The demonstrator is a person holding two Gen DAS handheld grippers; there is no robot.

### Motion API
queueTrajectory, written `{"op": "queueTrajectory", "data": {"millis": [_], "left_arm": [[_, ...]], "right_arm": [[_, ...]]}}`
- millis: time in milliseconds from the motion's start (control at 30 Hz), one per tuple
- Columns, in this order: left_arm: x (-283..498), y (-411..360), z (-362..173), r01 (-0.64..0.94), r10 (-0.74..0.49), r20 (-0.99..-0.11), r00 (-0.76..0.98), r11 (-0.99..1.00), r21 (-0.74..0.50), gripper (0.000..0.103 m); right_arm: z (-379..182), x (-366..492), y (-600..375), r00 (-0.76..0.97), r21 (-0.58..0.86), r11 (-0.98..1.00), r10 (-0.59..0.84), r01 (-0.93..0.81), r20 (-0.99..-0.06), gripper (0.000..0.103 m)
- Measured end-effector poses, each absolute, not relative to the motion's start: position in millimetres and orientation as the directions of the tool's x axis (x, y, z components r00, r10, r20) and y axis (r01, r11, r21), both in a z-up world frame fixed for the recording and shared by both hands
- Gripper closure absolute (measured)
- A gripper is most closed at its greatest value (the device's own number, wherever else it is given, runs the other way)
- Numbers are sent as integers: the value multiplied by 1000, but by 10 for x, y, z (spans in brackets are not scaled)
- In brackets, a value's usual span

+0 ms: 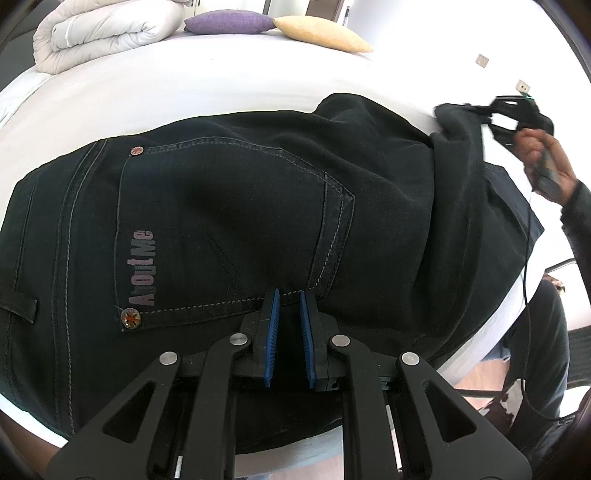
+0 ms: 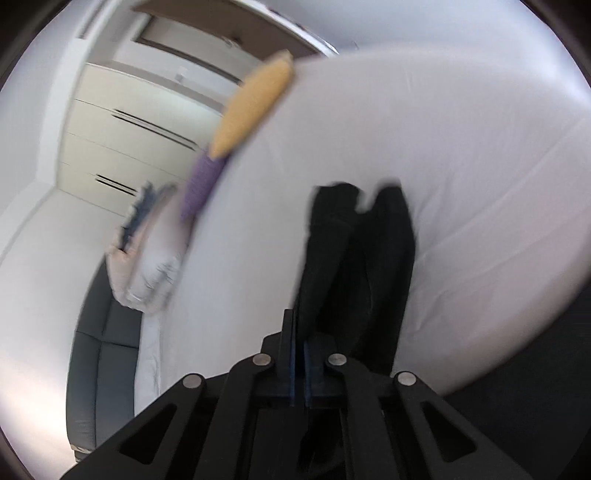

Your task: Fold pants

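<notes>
Black pants (image 1: 258,206) lie across the white bed (image 1: 221,85), with a back pocket printed "AboutMe" facing up. My left gripper (image 1: 288,295) points down at the cloth just below that pocket. Its blue pads stand nearly together, with a small ridge of cloth between the tips. At the far right a hand (image 1: 543,155) holds my right gripper (image 1: 484,114), which lifts a pant leg off the bed. In the blurred right wrist view, my right gripper (image 2: 300,332) is shut on the black pants (image 2: 354,251), which hang from its tips over the bed (image 2: 461,166).
A rolled duvet (image 1: 107,33), a purple cushion (image 1: 229,21) and a yellow cushion (image 1: 325,35) lie at the bed's far end. The person's leg (image 1: 546,332) stands by the bed's right edge. A wardrobe (image 2: 129,129) and a grey sofa (image 2: 96,354) stand beyond the bed.
</notes>
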State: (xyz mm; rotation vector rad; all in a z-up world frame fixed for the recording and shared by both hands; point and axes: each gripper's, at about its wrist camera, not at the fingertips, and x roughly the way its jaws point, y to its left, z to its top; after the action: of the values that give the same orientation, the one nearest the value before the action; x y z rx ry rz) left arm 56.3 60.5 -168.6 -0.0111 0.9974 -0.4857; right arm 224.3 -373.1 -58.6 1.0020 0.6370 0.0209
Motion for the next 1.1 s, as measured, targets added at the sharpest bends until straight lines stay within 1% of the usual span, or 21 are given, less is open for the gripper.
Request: {"op": "queueTrajectory", "data": {"millis": [100, 167, 233, 267, 367, 400, 500, 533, 567, 600, 633, 667, 700, 767, 800, 833, 900, 1033, 1100], "left_arm": [[582, 589, -1678, 386, -398, -806, 438, 893, -231, 92], [605, 594, -1675, 385, -403, -808, 429, 891, -240, 91], [629, 601, -1671, 383, -407, -811, 421, 890, -247, 91], [641, 600, -1665, 381, -408, -812, 417, 890, -251, 91], [673, 599, -1645, 369, -408, -818, 405, 892, -262, 91], [674, 593, -1639, 368, -405, -820, 404, 893, -260, 91], [682, 565, -1624, 364, -392, -827, 402, 898, -249, 91], [686, 559, -1620, 359, -388, -829, 402, 900, -247, 91], [689, 552, -1615, 355, -385, -831, 401, 902, -246, 91], [690, 543, -1607, 349, -379, -834, 401, 905, -243, 91], [691, 533, -1603, 345, -374, -836, 402, 907, -240, 91], [694, 518, -1599, 341, -369, -838, 402, 910, -237, 91], [694, 506, -1598, 336, -363, -840, 403, 912, -233, 91], [702, 481, -1585, 330, -351, -846, 401, 917, -224, 91], [703, 475, -1581, 328, -347, -848, 401, 918, -220, 91], [701, 471, -1576, 327, -343, -849, 401, 920, -217, 91], [698, 477, -1572, 324, -342, -850, 401, 921, -217, 91], [683, 485, -1564, 328, -344, -850, 398, 919, -219, 91], [697, 485, -1553, 333, -345, -851, 395, 918, -218, 91]], "right_arm": [[-351, 1642, -3888, 871, 789, 566, 236, 237, -430, 99], [-391, 1180, -4041, 890, 804, 535, 189, 260, -414, 99], [-576, 809, -4169, 888, 810, 493, 147, 316, -436, 99], [-744, 619, -4236, 877, 810, 459, 121, 366, -465, 99], [-1216, 205, -4358, 853, 822, 343, 99, 454, -512, 99], [-1327, 110, -4364, 849, 824, 327, 104, 463, -519, 99], [-1432, -19, -4385, 867, 848, 306, 118, 432, -484, 101], [-1428, -25, -4411, 871, 856, 296, 123, 424, -475, 97], [-1414, -41, -4452, 877, 863, 286, 122, 417, -464, 95], [-1401, -49, -4479, 884, 869, 275, 115, 411, -454, 89], [-1390, -56, -4533, 896, 882, 254, 105, 396, -432, 78], [-1341, 56, -4478, 904, 891, 239, 98, 385, -417, 74], [-1322, 105, -4500, 911, 899, 221, 83, 378, -403, 72], [-1315, 159, -4581, 917, 906, 202, 72, 373, -393, 71], [-1315, 215, -4599, 914, 905, 206, 87, 372, -396, 75], [-1299, 264, -4602, 905, 894, 228, 94, 387, -415, 96], [-1258, 286, -4599, 891, 869, 272, 77, 414, -448, 95], [-1283, 148, -4624, 883, 860, 256, 48, 441, -467, 97], [-1320, 2, -4594, 875, 843, 287, 33, 455, -483, 97]]}}
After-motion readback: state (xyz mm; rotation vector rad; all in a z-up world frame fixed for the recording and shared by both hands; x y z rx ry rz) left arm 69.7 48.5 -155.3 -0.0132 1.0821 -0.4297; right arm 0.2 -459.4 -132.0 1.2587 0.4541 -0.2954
